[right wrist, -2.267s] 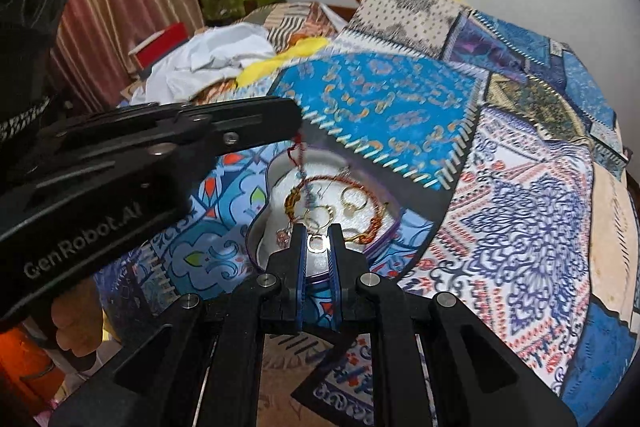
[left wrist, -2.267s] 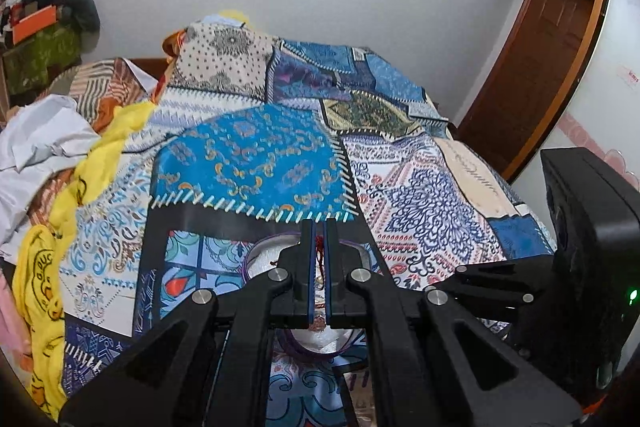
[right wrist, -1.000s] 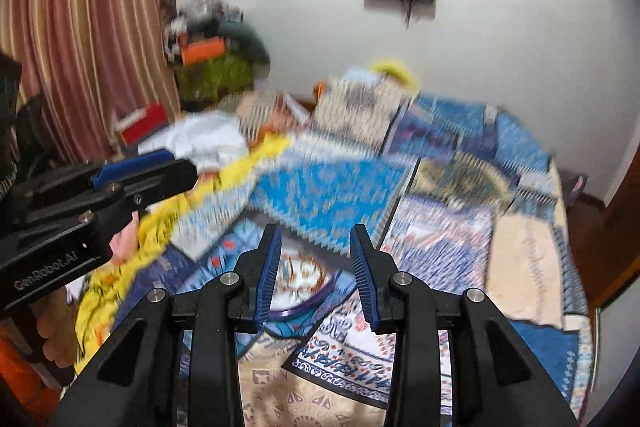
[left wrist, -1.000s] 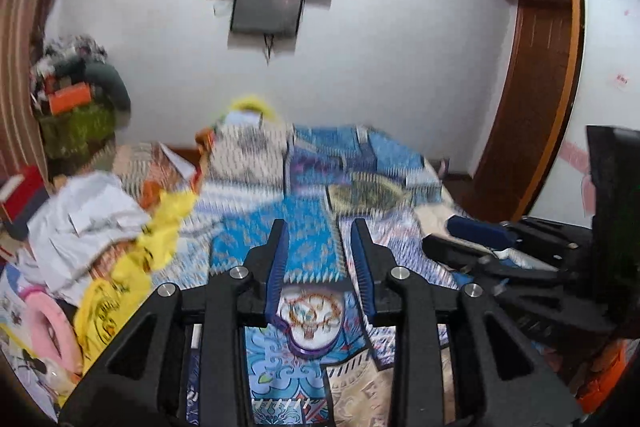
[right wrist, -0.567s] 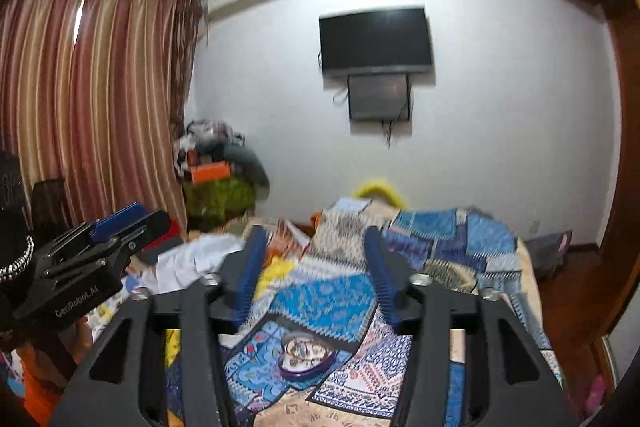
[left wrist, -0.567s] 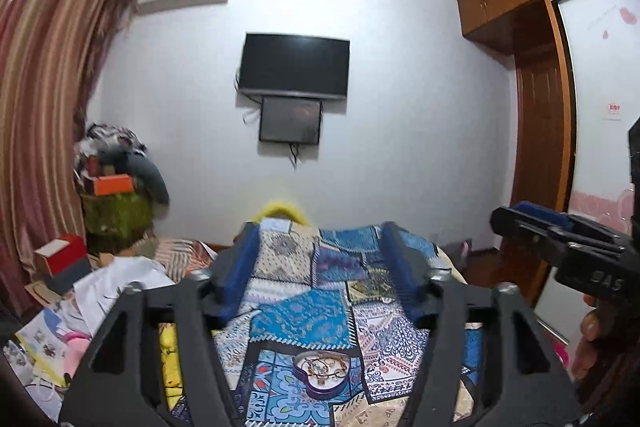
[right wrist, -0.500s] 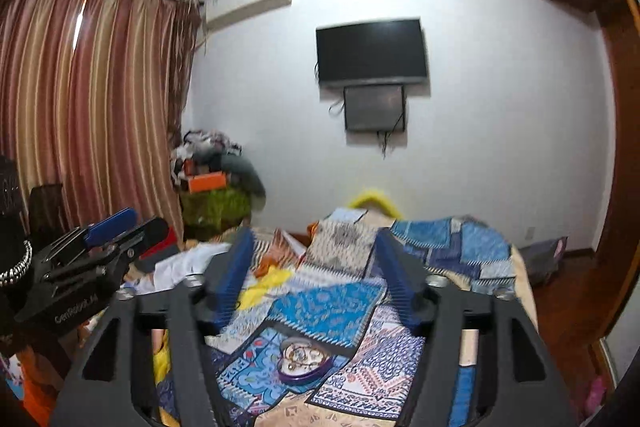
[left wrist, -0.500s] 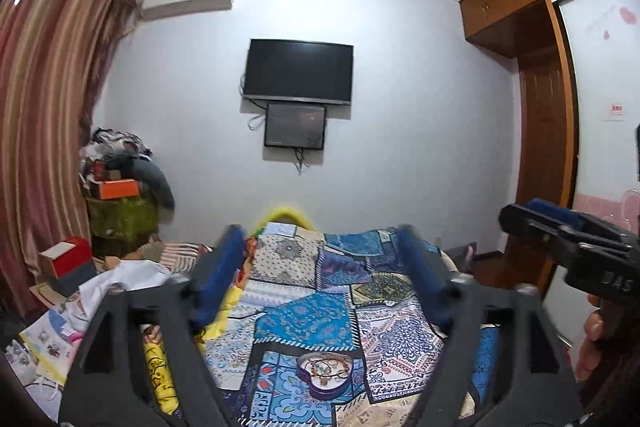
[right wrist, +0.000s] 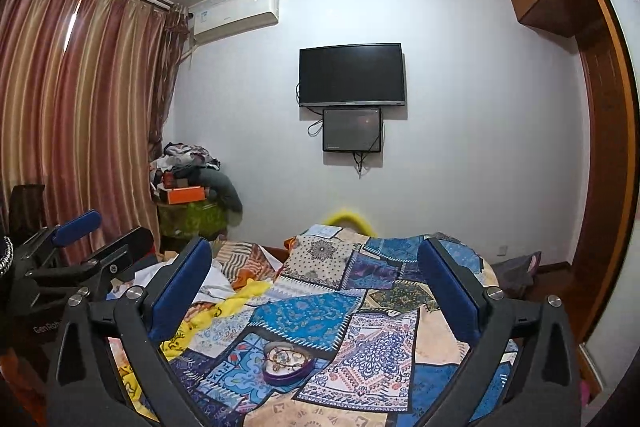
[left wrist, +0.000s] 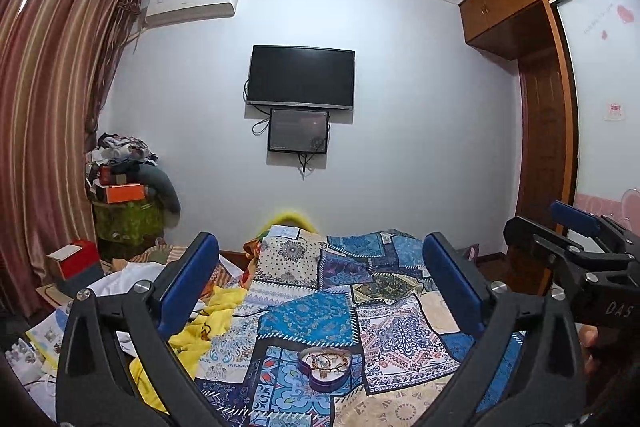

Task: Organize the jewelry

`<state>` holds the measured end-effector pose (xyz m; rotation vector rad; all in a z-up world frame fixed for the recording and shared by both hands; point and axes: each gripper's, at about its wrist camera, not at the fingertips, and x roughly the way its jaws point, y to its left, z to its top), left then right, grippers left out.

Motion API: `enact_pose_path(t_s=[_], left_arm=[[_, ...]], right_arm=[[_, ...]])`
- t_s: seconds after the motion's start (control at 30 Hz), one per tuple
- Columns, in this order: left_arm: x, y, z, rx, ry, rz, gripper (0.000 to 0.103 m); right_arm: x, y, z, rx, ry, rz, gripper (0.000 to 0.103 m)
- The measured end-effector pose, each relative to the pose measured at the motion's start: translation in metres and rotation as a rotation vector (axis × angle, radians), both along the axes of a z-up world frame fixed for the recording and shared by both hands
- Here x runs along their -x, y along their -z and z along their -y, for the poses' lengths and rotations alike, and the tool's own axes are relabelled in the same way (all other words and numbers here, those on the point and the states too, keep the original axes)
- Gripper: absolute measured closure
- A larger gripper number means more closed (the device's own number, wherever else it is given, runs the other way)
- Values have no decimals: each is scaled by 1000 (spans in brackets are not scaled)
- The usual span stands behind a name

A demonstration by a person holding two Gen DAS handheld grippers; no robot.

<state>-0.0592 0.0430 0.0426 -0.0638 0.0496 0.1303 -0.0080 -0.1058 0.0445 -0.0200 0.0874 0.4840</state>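
The heart-shaped purple dish [left wrist: 325,370] sits on the patchwork bedspread [left wrist: 396,339] near the foot of the bed, with a tangle of gold and beaded jewelry [left wrist: 326,360] lying inside it; individual pieces are too small to separate at this range. Nothing of the jewelry seems to lie loose on the cloth around it.

Both tools are held high and well back from the dish. The left hand-held gripper [left wrist: 318,277] is released, its blue pads spread wide, empty, and the dish shows low between them. The right hand-held gripper [right wrist: 316,283] is likewise spread wide and empty, the dish low and slightly left of its centre line.

Judging from this, the sorting looks largely done. If another piece must be handled, a good approach would be to come down slowly over the dish, narrow the jaws first, and pinch a single strand at its edge so the tangle does not lift together or tip the dish on the soft bedding
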Motion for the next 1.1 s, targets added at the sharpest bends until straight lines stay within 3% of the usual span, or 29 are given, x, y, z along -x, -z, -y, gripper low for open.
enact_pose_path(t_s=[1.1], left_arm=[[-14, 10, -6, 24, -7, -49, 0]], right_arm=[[2, 4, 6, 5, -8, -42, 1]])
